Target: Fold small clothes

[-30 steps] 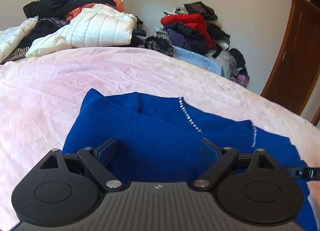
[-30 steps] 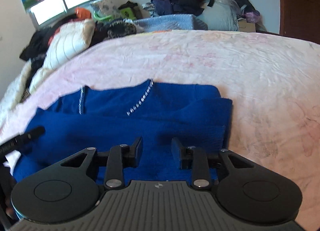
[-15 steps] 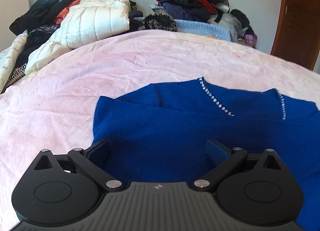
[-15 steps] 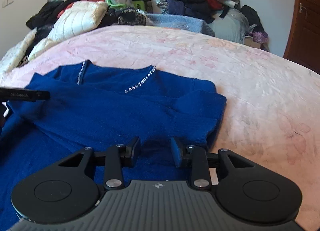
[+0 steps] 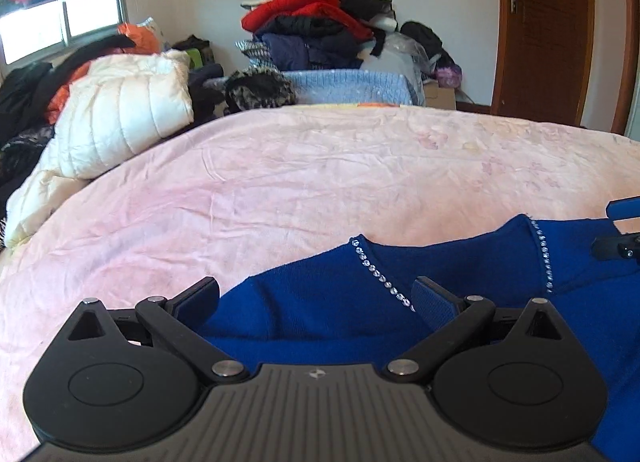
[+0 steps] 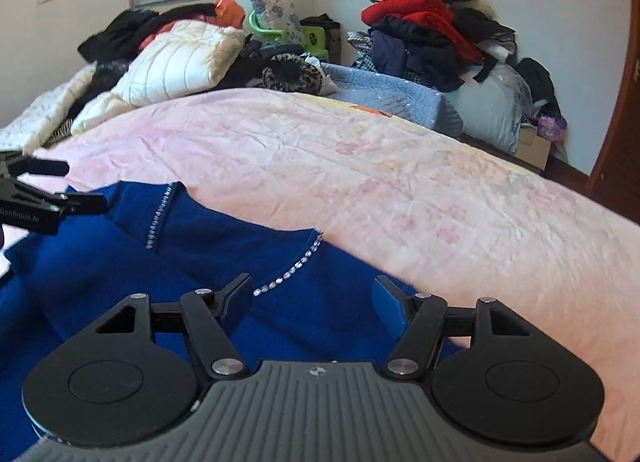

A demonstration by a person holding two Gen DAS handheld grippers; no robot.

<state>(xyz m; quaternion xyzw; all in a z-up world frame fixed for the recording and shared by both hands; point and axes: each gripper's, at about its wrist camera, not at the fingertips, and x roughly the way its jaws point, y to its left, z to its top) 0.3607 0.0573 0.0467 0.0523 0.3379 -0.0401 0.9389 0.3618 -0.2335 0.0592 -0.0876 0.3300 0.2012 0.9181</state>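
A blue knit top (image 5: pixel 320 302) with a rhinestone-trimmed neckline (image 5: pixel 380 278) lies on the pink bedspread (image 5: pixel 280 181), sleeves folded in. My left gripper (image 5: pixel 316 298) is open, its jaws wide apart over the top's left shoulder. My right gripper (image 6: pixel 312 298) is open over the top (image 6: pixel 120 262) near its right shoulder and neckline trim (image 6: pixel 288 274). Neither holds cloth. The left gripper's fingers (image 6: pixel 40 197) show at the left edge of the right wrist view, and the right gripper's fingertips (image 5: pixel 620 229) at the right edge of the left wrist view.
A white puffer jacket (image 5: pixel 124 109) and dark clothes lie at the bed's far left. A heap of red and dark clothes (image 5: pixel 316 33) sits on a light blue quilt (image 5: pixel 352 85) beyond the bed. A wooden door (image 5: pixel 552 29) stands at right.
Both grippers have moved forward toward the top's neckline and shoulders. The right gripper's jaws have opened wider. The left stays open.
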